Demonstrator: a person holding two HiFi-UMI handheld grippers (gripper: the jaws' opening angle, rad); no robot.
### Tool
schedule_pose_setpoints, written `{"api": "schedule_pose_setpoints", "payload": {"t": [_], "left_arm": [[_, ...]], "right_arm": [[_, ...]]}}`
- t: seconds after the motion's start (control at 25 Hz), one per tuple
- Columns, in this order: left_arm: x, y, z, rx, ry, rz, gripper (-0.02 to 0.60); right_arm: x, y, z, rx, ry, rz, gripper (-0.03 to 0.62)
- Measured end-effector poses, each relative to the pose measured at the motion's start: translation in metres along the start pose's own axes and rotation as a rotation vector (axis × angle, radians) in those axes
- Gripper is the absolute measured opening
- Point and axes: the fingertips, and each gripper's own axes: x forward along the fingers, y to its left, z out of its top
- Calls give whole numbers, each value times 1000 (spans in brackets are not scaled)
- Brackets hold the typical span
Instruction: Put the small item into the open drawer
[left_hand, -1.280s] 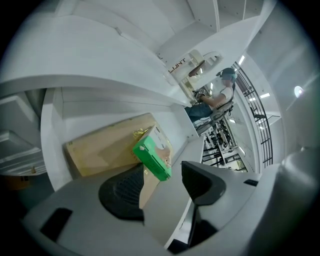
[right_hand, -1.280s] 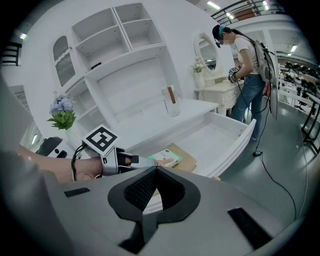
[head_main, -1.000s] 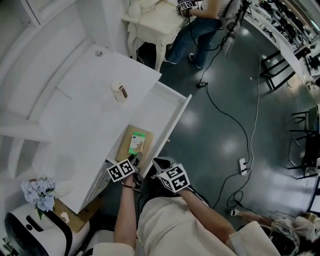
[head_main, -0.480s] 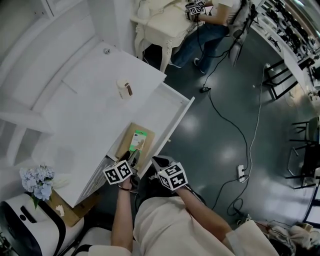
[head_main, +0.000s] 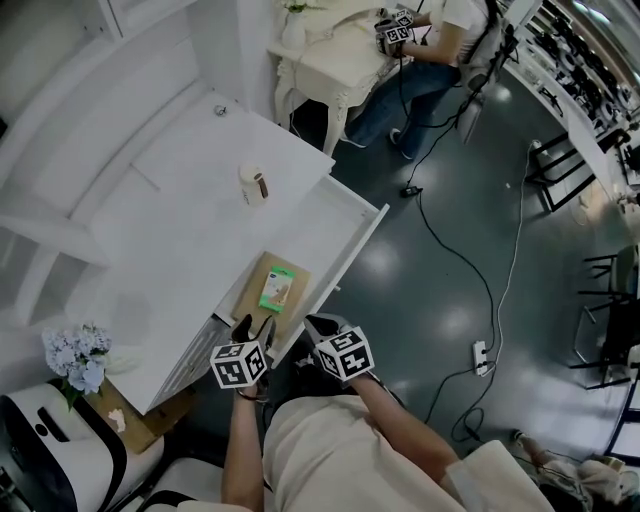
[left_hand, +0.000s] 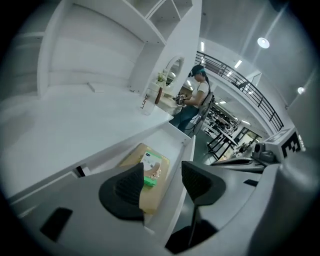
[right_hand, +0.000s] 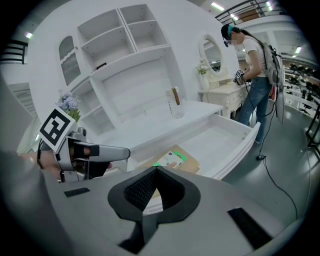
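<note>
Close-up, left hand-held gripper (left_hand: 162, 170) parted, empty

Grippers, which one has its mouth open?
The left gripper: its jaws stand apart, holding nothing. The right gripper has its jaws pressed together.

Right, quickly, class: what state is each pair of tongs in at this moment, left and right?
Left tongs: open, holding nothing; the packet lies in the drawer.
Right tongs: shut, holding nothing.
</note>
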Motion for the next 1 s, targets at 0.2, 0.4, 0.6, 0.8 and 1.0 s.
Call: {"api": "schedule_pose_setpoints", "payload": {"t": [0.2, 0.4, 0.6, 0.8, 1.0], "left_arm": [[-12, -7, 2, 20, -27, 13, 250], [-16, -9, -1, 74, -34, 46, 250], [-18, -11, -8, 101, -36, 72, 250], [-18, -11, -10, 123, -33, 71, 209], [-19, -11, -13, 139, -26, 67, 166]], "right_arm": [[-2, -7, -5, 7, 0, -7, 25], [-6, -11, -9, 14, -7, -9, 23], [-10, -8, -14, 3, -2, 3, 23], [-10, -14, -12, 2, -4, -5, 24], [-11, -15, -10, 3, -7, -8, 23]]}}
